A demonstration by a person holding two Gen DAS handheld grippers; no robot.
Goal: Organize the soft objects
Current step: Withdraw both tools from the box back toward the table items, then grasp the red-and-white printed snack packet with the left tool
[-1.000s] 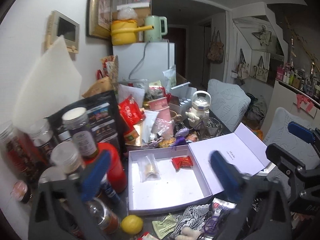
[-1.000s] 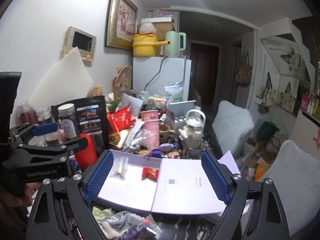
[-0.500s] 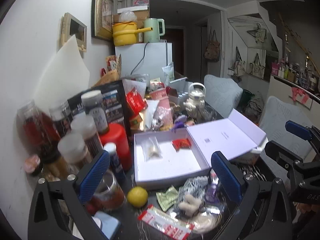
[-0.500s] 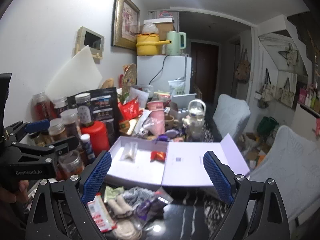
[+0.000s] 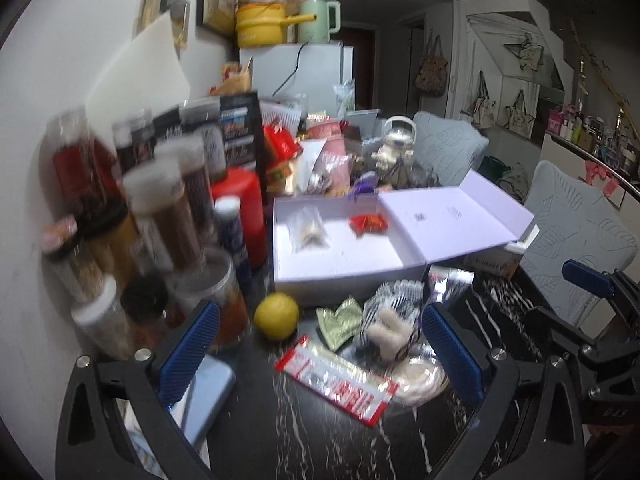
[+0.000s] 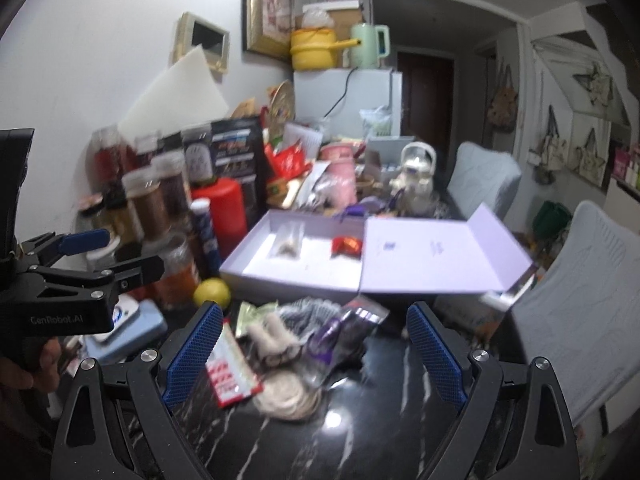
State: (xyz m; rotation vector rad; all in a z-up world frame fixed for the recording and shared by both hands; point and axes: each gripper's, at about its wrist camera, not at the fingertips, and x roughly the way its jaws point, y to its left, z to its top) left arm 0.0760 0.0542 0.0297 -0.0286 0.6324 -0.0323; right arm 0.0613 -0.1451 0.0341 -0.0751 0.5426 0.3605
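Both hand-held grippers (image 5: 320,344) (image 6: 314,350) gape empty over soft clutter (image 6: 288,344) — only the right view shows a hand (image 6: 24,364).

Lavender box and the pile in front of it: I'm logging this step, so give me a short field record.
box: lavender box, lid open to the right
inside box: clear packet; red packet
pile in front: red-white wrapper, green packet, striped cloth, beige plush
beside pile: lemon
left gripper: open, empty
right gripper: open, empty
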